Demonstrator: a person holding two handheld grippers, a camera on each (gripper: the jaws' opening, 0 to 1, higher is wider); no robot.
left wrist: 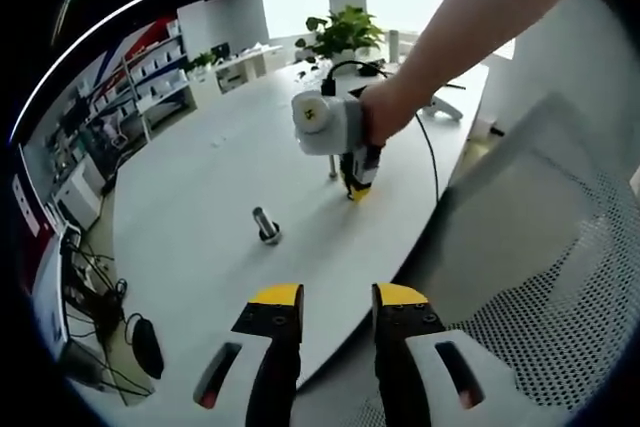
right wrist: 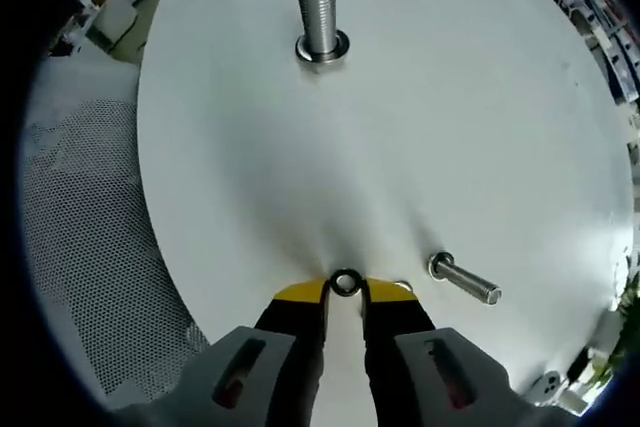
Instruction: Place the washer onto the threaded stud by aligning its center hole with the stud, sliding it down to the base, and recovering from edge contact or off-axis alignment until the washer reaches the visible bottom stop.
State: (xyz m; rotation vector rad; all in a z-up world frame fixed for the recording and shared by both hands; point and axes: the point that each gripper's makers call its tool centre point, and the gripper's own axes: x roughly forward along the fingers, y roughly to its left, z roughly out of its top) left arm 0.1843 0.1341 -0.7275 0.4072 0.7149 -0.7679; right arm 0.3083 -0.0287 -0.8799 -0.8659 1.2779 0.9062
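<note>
Nearest in the right gripper view, my right gripper (right wrist: 345,292) has its yellow-tipped jaws drawn close on the small dark metal washer (right wrist: 345,282), which sits between the tips right at the white round table (right wrist: 250,147) surface. It looks pinched, though I cannot tell whether it has left the tabletop.

Just beside the tips lies a slim silver bolt on its side (right wrist: 465,280) — apart from the washer, not touching it. Well beyond, toward the far edge of this view, the thick threaded steel stud (right wrist: 320,17) stands upright on its wide base flange, bare of any washer.

In the left gripper view, my left gripper (left wrist: 337,297) hangs with its jaws apart and nothing between them, off the table edge over a perforated grey mesh chair seat (left wrist: 540,317). Farther out the stud (left wrist: 265,224) shows small on the table, and past it the right gripper (left wrist: 358,187) is tip-down on the surface, a hand (left wrist: 385,112) wrapped around its body. A green potted plant (left wrist: 345,32) sits at the far side.

My read: only the pick is under way. Carrying over, centring the hole on the stud and sliding down to the flange all remain — the task is at an early stage.
</note>
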